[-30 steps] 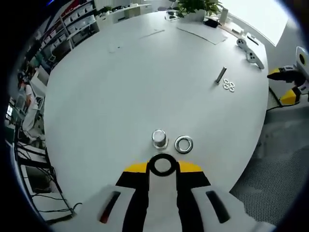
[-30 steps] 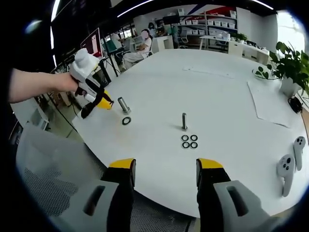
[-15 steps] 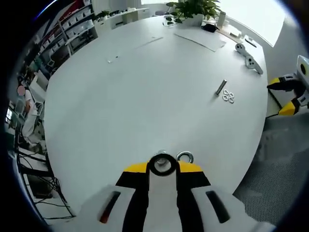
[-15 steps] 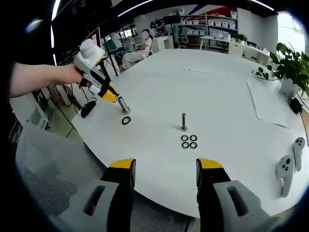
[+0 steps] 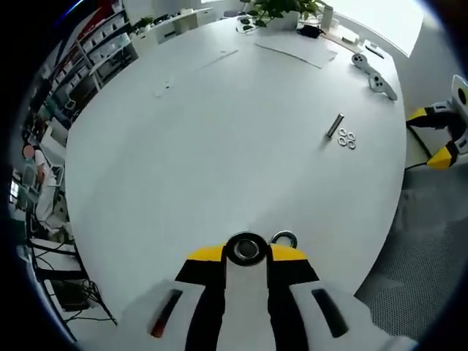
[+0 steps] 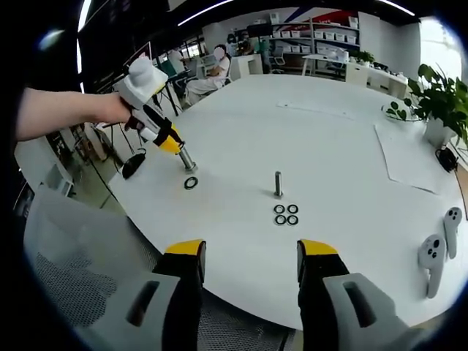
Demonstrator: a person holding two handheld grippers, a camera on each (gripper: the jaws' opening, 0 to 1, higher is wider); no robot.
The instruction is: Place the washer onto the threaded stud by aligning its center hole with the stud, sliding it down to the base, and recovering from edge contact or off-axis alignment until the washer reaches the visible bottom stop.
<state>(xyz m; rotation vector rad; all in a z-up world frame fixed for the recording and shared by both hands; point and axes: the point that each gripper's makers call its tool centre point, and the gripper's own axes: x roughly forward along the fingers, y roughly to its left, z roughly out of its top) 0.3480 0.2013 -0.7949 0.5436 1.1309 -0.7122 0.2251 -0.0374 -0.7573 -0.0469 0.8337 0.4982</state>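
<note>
In the left gripper view, the left gripper point(image 5: 246, 252) has its yellow-tipped jaws drawn narrow on a black washer point(image 5: 246, 248), gripped by its edges at the view's 6 o'clock. The washer sits over the top of a threaded stud point(image 6: 187, 159); whether the stud has entered its hole I cannot tell. A second, loose washer point(image 5: 284, 239) lies flat on the white table point(image 5: 219, 131), just beside the gripper at its 2 o'clock.

In the right gripper view, the left gripper, held in a person's hand point(image 6: 110, 110), comes in at 10 o'clock, its tips at the top of the upright stud near the table edge, the loose washer lying just below the stud. The right gripper point(image 6: 251, 252) hangs wide and empty over the near edge at 6 o'clock. Near the middle stands another stud point(image 6: 278, 183) with four washers point(image 6: 286, 213) in a square cluster at its foot. Two white controllers point(image 6: 439, 248) lie at 4 o'clock.
</note>
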